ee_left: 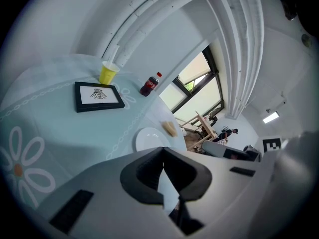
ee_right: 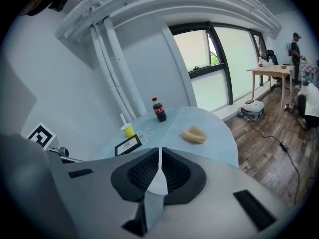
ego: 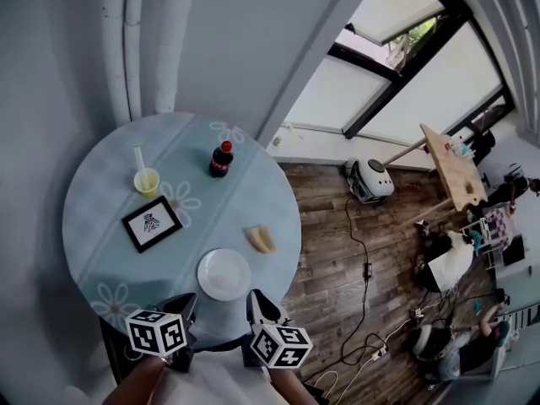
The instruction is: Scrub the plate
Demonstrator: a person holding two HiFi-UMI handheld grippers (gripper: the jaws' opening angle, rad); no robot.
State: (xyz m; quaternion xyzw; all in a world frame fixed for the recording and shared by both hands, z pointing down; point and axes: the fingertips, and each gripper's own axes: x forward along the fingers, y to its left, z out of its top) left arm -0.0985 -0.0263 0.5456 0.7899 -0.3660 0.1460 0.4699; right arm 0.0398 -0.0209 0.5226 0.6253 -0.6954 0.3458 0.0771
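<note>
Both grippers are hovering over the near edge of the round table [ego: 93, 194], and neither is holding anything. The left gripper [ego: 186, 305] is showing its jaws pressed together, empty. The right gripper [ego: 257, 302] is looking the same, with its jaws closed on nothing. The white plate [ego: 224, 274] is sitting on the blue flowered cloth just ahead of them, between the two and untouched. A yellowish sponge [ego: 260, 240] is lying near the plate, beyond it and to the right. Farther back, a framed picture [ego: 152, 223], a yellow cup with a straw [ego: 146, 180] and a cola bottle [ego: 221, 159] are sitting apart from one another.
</note>
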